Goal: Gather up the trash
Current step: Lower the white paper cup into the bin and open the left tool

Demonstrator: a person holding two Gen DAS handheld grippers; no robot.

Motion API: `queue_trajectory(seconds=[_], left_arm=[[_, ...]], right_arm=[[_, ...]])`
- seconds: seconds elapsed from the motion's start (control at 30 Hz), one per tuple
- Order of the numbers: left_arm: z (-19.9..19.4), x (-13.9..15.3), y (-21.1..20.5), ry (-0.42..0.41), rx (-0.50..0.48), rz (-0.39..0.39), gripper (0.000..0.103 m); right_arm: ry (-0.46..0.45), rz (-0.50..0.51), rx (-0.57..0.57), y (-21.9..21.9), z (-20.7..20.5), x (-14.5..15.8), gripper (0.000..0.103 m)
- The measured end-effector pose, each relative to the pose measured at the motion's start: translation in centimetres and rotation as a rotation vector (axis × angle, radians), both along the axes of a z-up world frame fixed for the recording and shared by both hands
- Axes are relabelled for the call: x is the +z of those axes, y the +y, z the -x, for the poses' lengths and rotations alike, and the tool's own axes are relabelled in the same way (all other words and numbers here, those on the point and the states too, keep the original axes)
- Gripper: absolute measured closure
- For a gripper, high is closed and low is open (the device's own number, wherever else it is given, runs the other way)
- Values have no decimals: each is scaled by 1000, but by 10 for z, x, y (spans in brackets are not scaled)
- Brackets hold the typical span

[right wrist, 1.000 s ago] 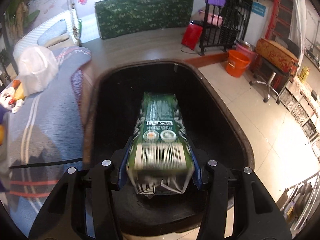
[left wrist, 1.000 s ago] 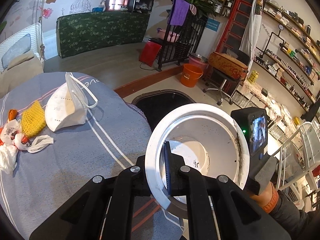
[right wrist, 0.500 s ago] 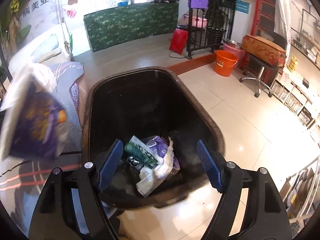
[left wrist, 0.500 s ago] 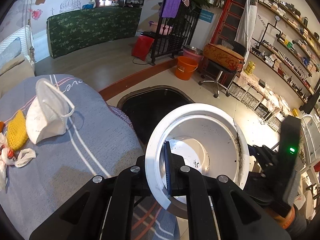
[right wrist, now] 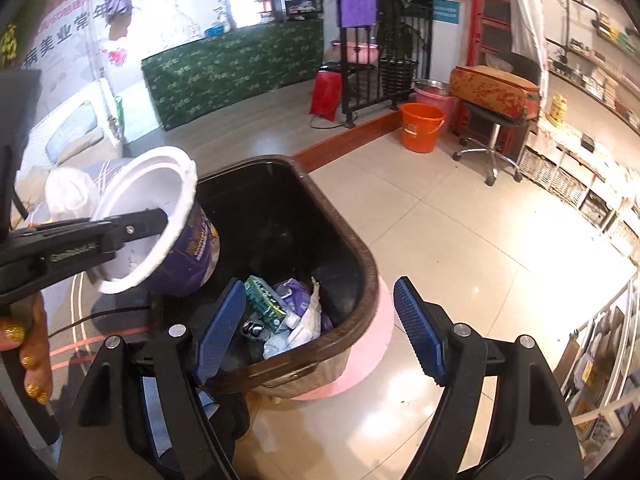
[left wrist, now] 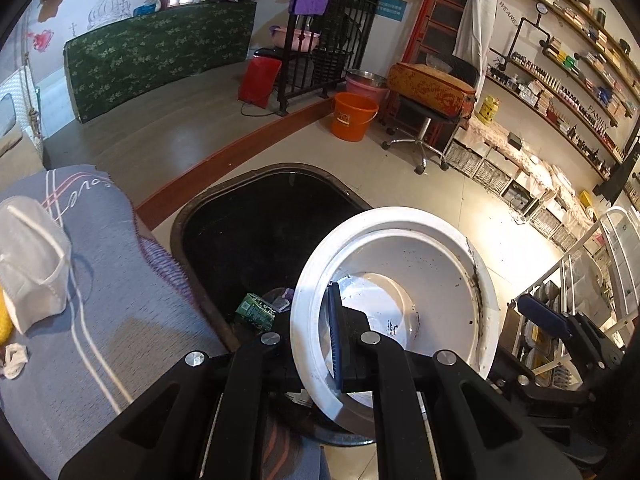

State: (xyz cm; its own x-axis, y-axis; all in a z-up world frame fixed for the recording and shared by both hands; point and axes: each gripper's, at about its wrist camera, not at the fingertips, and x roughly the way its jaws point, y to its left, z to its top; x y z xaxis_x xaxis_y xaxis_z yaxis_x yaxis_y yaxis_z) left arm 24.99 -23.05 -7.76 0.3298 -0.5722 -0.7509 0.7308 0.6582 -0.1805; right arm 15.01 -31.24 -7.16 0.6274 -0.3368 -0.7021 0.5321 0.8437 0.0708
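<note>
My left gripper (left wrist: 320, 332) is shut on the rim of a white, purple-sided noodle cup (left wrist: 420, 276), held over the near edge of the dark trash bin (left wrist: 256, 216). The cup (right wrist: 180, 240) and left gripper (right wrist: 132, 224) also show in the right wrist view, at the bin's left rim. My right gripper (right wrist: 320, 324) is open and empty above the bin (right wrist: 360, 256). A green carton (right wrist: 266, 304) lies inside among wrappers. A white face mask (left wrist: 32, 264) lies on the grey cloth (left wrist: 120, 340).
A small white scrap (left wrist: 14, 360) and a yellow item lie at the cloth's left edge. An orange bucket (right wrist: 420, 126), a swivel stool (right wrist: 492, 120), black rack and wall shelves stand beyond. The bin sits on a pink base (right wrist: 372, 352).
My right gripper opened and dropped the green carton into the bin, then pulled back. My left gripper carried the cup from over the cloth toward the bin.
</note>
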Motion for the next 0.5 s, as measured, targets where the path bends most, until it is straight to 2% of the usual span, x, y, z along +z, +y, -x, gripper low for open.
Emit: queue_trajectory(seconds=[0.2,0.27,0.33,0.37,0.43,0.5], left_arm=[[-5,-10,-16,2,-13,-51,94],[-8,-12,-21,7,-16,-69,90],[-8,-15,-25,16,-19,-83,76],[-9,-14,-25,13,-12,-88,60],[-10,-10,-22,4,0,-67,42],[-8,-7,-20,-11,16,-56,31]], right_arm=[[-17,-26,-42,-12,7,1,24],[-18,-25,-48,-14,8,2,24],[-21,-29,-50,-17,8,2,24],[-22,-29,-53,-17,8,2,24],[-26,-31,-57,-18,8,2,24],[-30,-34,-62,-19,9,2,24]])
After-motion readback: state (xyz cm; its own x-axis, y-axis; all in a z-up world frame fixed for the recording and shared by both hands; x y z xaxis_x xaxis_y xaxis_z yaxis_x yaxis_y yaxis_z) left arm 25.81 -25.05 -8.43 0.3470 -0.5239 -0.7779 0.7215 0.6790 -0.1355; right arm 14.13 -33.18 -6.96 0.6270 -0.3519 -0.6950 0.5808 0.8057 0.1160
